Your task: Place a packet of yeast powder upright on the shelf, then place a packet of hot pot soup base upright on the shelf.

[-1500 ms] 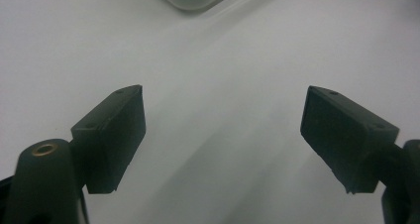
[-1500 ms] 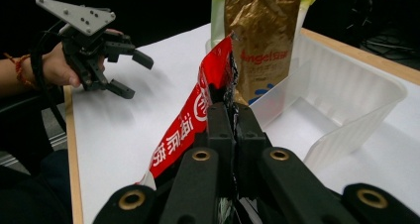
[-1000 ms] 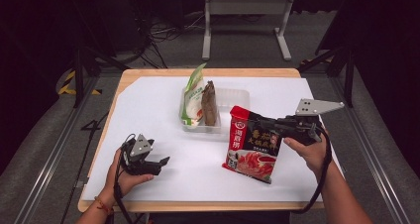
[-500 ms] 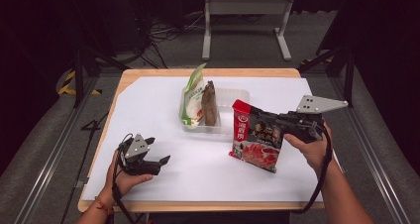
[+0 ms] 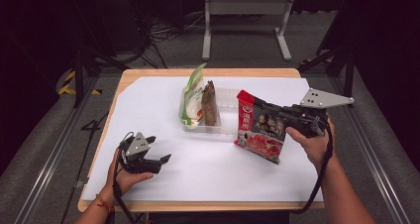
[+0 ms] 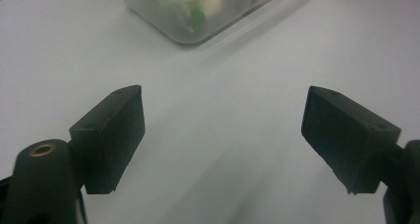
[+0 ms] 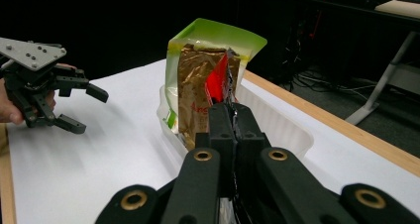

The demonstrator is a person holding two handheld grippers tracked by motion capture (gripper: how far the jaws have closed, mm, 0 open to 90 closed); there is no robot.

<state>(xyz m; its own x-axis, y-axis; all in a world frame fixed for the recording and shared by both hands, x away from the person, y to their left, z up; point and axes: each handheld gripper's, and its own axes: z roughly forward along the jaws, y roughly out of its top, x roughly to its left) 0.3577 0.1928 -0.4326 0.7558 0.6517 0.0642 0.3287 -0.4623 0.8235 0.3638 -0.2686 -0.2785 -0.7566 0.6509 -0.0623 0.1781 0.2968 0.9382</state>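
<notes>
A person sits at a table covered with a white sheet, holding a two-jaw gripper in each hand. The landmark here is a clear plastic bin (image 5: 225,97) standing on the sheet toward the far middle of the table.

Nearest the person, well short of the bin and on its left side, the left gripper (image 5: 159,160) rests low over the bare sheet. Its jaws stand wide apart with nothing between them, and they point toward the bin's near corner.

Farther out, just to the right of the bin, the right gripper (image 5: 277,116) has its jaws pressed together on the edge of a red and black snack packet (image 5: 260,131). The packet hangs in the air, tilted, its top edge close to the bin's right wall and its lower end above the sheet. It is not yet inside.

Inside the bin, at its left end, two packets stand upright side by side: a green and white pouch (image 5: 193,95) and a brown packet (image 5: 210,104). The right part of the bin looks free.

The step in hand appears to be carrying the held packet to the bin. The next move likely calls for lifting it over the right wall, lowering it into the free space beside the brown packet, then parting the jaws.
</notes>
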